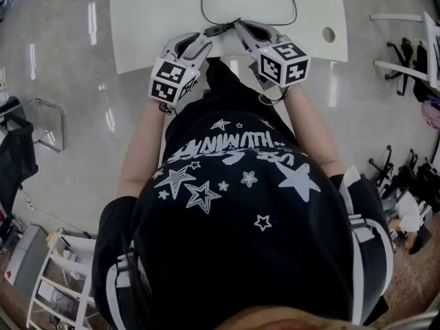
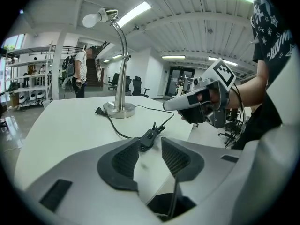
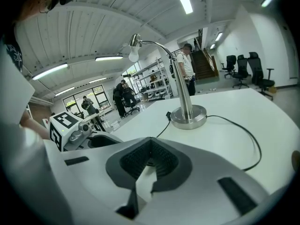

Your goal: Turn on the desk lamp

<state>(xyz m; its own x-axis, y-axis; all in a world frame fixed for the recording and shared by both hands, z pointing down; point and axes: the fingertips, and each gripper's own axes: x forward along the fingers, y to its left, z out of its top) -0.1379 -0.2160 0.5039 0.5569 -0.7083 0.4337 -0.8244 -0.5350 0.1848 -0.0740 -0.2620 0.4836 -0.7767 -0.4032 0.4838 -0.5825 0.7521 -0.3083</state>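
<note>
Sitting at the far edge of the white desk (image 1: 151, 19) is the desk lamp (image 2: 123, 64). Its round silver base (image 2: 119, 109) rests flat on the desk top. The thin silver pole stands straight up from the base. At the top it bends over to the left, so the white bulb (image 2: 91, 18) points left and a little down.

A black cord (image 2: 117, 128) runs from the base toward the near side of the desk. On the cord is a small black switch (image 2: 149, 137). The switch lies flat on the desk. Its long side runs along the cord, from near to far.

The left gripper (image 2: 150, 145) is on the left, at the near edge of the desk. Its two jaws are apart, with bare white desk showing between the dark pads (image 2: 125, 161). The switch is just past the jaw tips, in line with the gap, and the pads do not press on it.

The right gripper (image 3: 150, 146) is on the right, close to the left one. Its jaws are closed, with the tips together. From the left gripper view it points left, toward the cord, just beyond the switch.

Far behind the desk, a person (image 2: 80, 71) stands near some shelves (image 2: 28, 78).
</note>
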